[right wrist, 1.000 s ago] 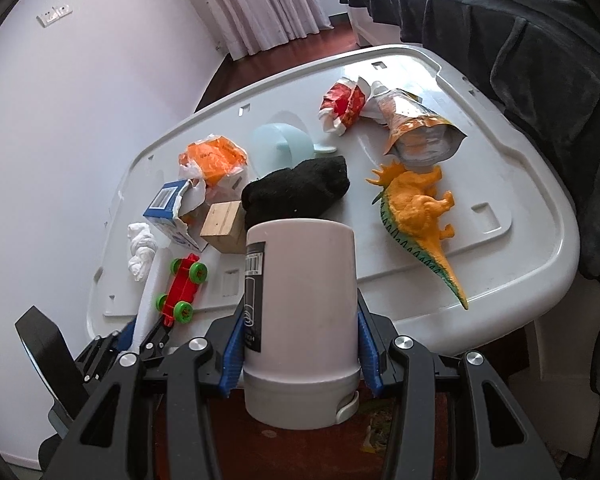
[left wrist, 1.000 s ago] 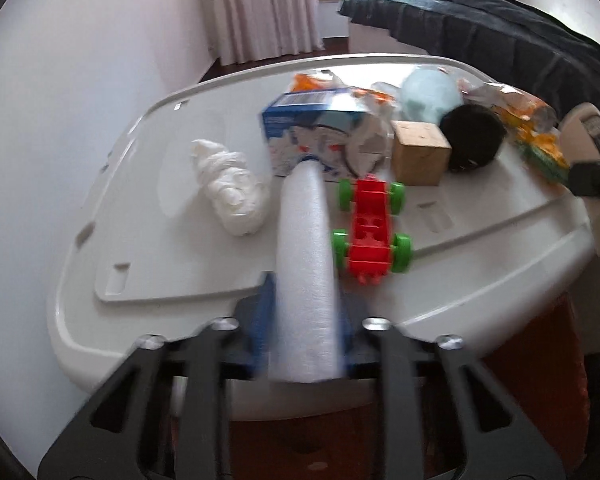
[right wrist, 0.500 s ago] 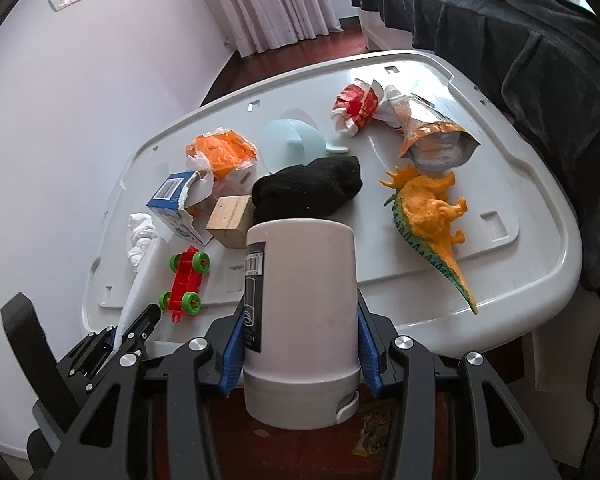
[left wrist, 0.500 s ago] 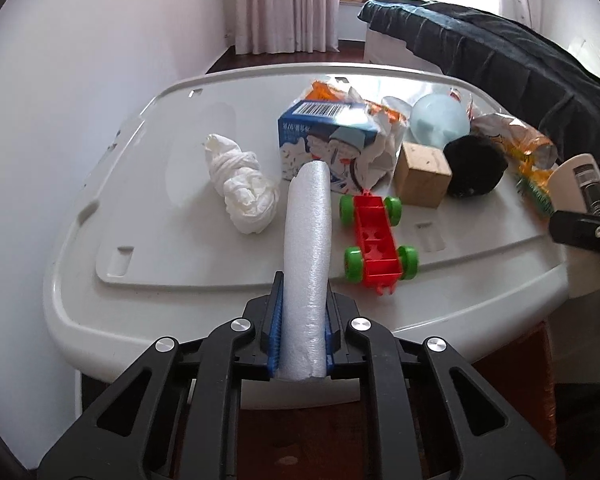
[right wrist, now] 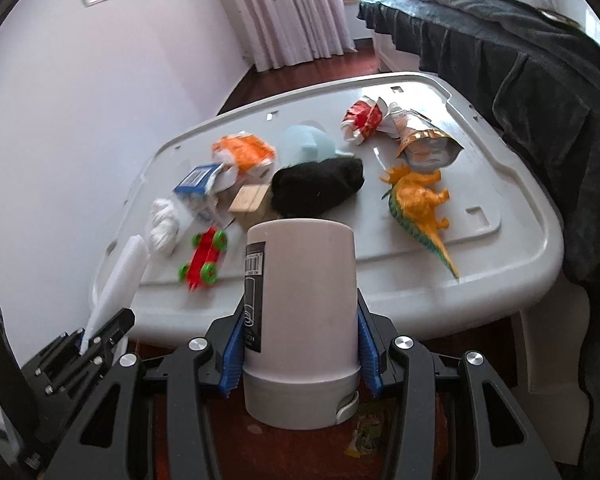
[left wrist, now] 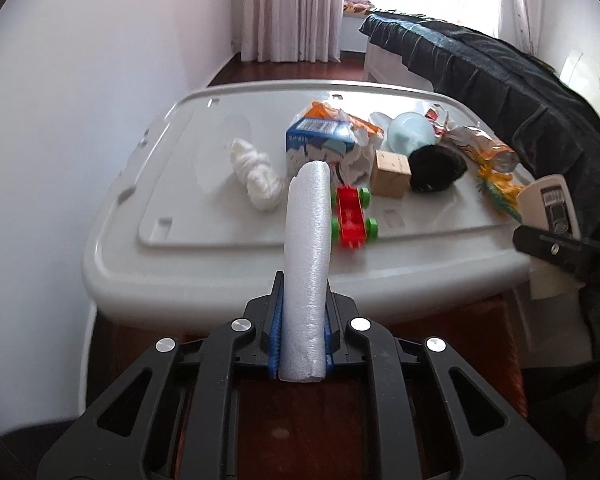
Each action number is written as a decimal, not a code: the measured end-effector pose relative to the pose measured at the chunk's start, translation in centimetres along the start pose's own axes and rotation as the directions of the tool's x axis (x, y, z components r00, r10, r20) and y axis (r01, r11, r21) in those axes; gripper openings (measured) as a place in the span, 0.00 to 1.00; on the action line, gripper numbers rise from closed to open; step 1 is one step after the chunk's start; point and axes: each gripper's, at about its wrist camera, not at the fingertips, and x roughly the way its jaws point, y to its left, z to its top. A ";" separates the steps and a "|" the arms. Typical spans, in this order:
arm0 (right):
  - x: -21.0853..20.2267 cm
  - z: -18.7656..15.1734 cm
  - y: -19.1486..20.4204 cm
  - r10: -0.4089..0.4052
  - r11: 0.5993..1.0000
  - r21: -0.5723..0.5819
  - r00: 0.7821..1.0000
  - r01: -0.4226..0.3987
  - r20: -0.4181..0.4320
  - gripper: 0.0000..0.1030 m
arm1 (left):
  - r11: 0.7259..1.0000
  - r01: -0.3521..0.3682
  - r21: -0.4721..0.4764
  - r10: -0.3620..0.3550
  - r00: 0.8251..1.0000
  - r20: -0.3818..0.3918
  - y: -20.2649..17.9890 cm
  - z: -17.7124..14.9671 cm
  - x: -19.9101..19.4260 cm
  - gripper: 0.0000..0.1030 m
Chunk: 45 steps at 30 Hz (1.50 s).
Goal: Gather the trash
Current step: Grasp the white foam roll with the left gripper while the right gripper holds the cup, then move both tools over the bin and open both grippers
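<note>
My left gripper (left wrist: 301, 336) is shut on a white foam tube (left wrist: 307, 256) and holds it off the near edge of the white lid (left wrist: 220, 280). It also shows in the right wrist view (right wrist: 118, 280). My right gripper (right wrist: 300, 354) is shut on a grey trash bin (right wrist: 302, 312), held before the lid's near edge. On the lid lie a white crumpled tissue (left wrist: 256, 174), a blue milk carton (left wrist: 320, 146), an orange wrapper (right wrist: 244, 154), a red wrapper (right wrist: 362, 118) and a foil snack bag (right wrist: 428, 142).
Toys sit among the trash: a red car (left wrist: 352, 220), a wooden block (left wrist: 392, 168), a black sock (right wrist: 316, 184), an orange dinosaur (right wrist: 418, 204), a pale blue cup (left wrist: 410, 134). A dark bedspread (right wrist: 520, 60) hangs at the right. A white wall stands at the left.
My left gripper has pulled back from the lid with the foam tube, which is now lifted off it. My right gripper with the bin has backed away slightly.
</note>
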 end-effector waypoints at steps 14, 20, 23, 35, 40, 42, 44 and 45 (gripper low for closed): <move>-1.0 -9.0 0.7 -0.016 0.999 -0.040 0.991 0.011 -0.131 0.45 | 1.000 -0.001 -0.005 0.001 0.994 -0.109 0.5 -7.6 -1.9 0.14; -0.3 -9.7 1.1 -0.032 0.997 -0.075 0.985 0.020 -0.168 0.45 | 1.000 0.004 0.002 -0.004 0.993 -0.121 0.1 -8.4 -1.8 0.14; -0.1 -9.8 1.0 -0.040 0.997 -0.075 0.984 0.028 -0.175 0.45 | 1.000 0.006 -0.001 -0.006 0.993 -0.118 0.1 -8.2 -1.9 0.14; 0.6 -10.2 1.4 -0.055 0.994 -0.108 0.976 0.033 -0.209 0.45 | 1.000 0.003 -0.005 -0.003 0.991 -0.137 0.1 -8.3 -1.5 0.14; 1.0 -10.3 1.4 -0.077 0.992 -0.116 0.973 0.052 -0.218 0.45 | 1.000 0.009 -0.011 -0.010 0.984 -0.179 0.3 -8.7 -0.8 0.16; 1.4 -10.4 1.5 -0.128 0.985 -0.139 0.967 0.098 -0.221 0.50 | 1.000 0.013 -0.026 -0.019 0.974 -0.225 0.4 -9.2 -0.1 0.25; 1.6 -10.4 1.1 -0.125 0.988 -0.113 0.964 0.101 -0.234 0.70 | 0.999 0.010 -0.053 -0.025 0.960 -0.279 0.7 -9.7 0.7 0.72; 1.5 -10.3 0.9 -0.122 0.990 -0.099 0.967 0.102 -0.224 0.70 | 0.998 0.002 -0.068 -0.022 0.956 -0.292 0.9 -9.9 0.9 0.77</move>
